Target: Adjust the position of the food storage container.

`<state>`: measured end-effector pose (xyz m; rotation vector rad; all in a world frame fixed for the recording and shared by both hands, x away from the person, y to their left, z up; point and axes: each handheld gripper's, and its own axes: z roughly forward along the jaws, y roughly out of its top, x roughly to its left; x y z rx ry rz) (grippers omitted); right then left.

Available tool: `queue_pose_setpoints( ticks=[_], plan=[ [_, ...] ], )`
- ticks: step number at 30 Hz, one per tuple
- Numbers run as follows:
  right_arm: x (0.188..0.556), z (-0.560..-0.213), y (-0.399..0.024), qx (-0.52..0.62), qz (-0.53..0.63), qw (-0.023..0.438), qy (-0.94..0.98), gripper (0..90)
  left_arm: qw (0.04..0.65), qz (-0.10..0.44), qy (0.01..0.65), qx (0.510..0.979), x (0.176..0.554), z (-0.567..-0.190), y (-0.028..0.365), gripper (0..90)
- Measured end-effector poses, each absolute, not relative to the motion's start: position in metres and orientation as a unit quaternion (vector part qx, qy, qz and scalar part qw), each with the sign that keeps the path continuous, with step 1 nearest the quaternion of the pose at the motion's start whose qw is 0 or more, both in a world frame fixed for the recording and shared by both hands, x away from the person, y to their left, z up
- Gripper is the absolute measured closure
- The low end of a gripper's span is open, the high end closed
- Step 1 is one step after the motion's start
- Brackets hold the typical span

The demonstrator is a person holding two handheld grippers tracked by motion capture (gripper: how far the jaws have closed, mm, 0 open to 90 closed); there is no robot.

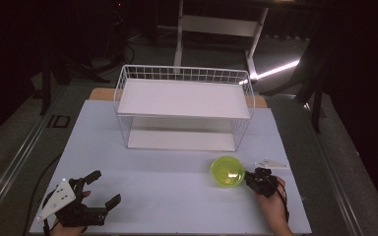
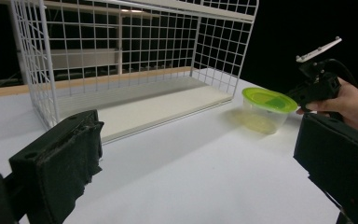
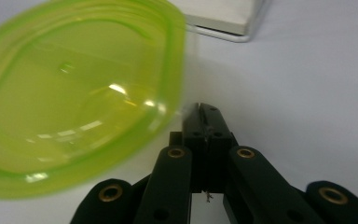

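At the near left of the table, the left gripper is held with its jaws spread wide and nothing between them; in the left gripper view the two black padded fingers are seen far apart over bare white surface. At the near right, the right gripper is held in a hand, and its jaws are pressed tightly together with nothing seen clamped between them. In the right gripper view the closed tips are placed just beside the rim of the lime-green plastic container, at its right edge; whether they touch it cannot be told. The container is set upright on the table, right of centre, in front of the right end of the white wire rack and apart from it. A translucent body under a green lid is shown in the left gripper view. Farther back, the rack is seen with a white upper shelf and a white lower board
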<state>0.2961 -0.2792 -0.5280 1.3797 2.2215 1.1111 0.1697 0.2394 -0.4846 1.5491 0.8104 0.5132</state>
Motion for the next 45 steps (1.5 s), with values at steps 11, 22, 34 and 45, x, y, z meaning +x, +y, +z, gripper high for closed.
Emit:
queue_pose_setpoints(
  ticks=[11, 22, 34, 45],
  plan=[
    [0.286, -0.524, -0.253, 0.45, 0.4, 0.123, 0.789, 90.0, 0.611, 0.223, 0.346, 0.676, 0.169, -0.484, 0.237, 1.7],
    [0.284, -0.529, -0.213, 0.419, 0.402, 0.098, 0.808, 90.0, 0.611, 0.222, 0.344, 0.677, 0.169, -0.484, 0.237, 1.7],
    [0.295, -0.528, -0.186, 0.41, 0.409, 0.091, 0.81, 90.0, 0.611, 0.223, 0.342, 0.678, 0.168, -0.484, 0.236, 1.7],
    [0.298, -0.533, -0.165, 0.399, 0.406, 0.077, 0.819, 90.0, 0.611, 0.221, 0.341, 0.679, 0.168, -0.484, 0.236, 1.7]
  ],
)
